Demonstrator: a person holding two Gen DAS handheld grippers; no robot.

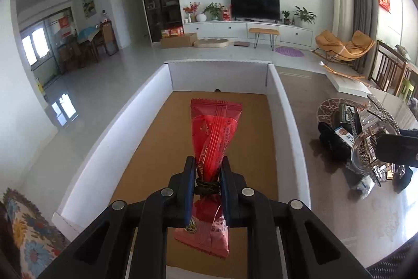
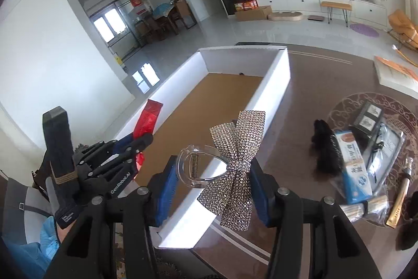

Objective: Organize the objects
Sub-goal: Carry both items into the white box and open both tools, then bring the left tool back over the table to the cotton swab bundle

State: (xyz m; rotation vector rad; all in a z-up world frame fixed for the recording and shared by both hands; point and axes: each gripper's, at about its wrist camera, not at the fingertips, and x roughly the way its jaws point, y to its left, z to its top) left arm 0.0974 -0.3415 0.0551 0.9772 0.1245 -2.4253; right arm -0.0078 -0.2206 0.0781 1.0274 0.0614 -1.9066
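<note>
Jaws of the left gripper (image 1: 208,169) pinch a red packet (image 1: 214,130), the right gripper (image 2: 211,174) clamps a rhinestone hair clip (image 2: 232,164), both angled down over the white box (image 2: 277,69).

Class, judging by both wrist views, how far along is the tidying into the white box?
Done: nothing lies in the white box yet. In hand: left gripper holds a red packet; right gripper holds a rhinestone hair clip. Left: the table pile, including a blue box.
</note>
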